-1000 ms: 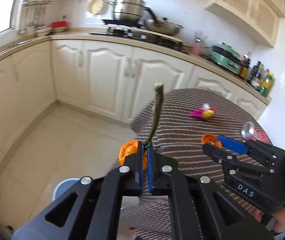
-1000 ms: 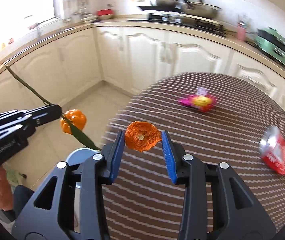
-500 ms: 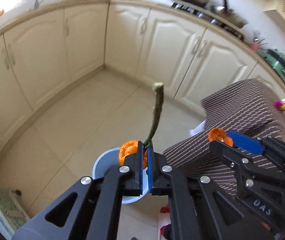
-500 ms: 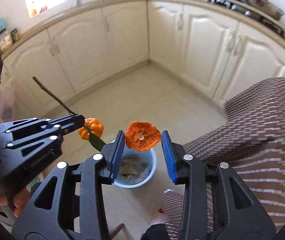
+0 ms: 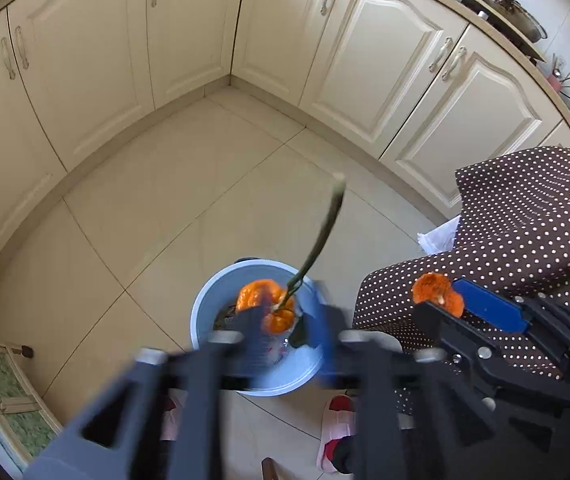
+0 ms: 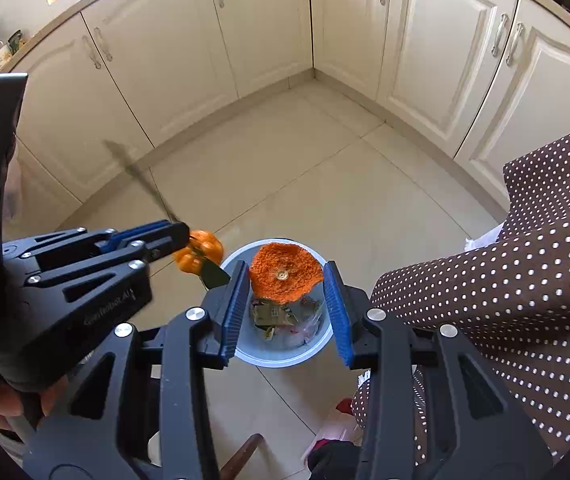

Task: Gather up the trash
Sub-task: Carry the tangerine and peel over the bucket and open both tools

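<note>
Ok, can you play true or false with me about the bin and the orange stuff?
1. The right claw holds a round orange peel. True.
2. The bin is empty. False: wrappers and scraps lie inside.
3. The bin stands on the table. False: it stands on the tiled floor, beside the dotted tablecloth.
4. The little orange has a long green stem. True.
</note>
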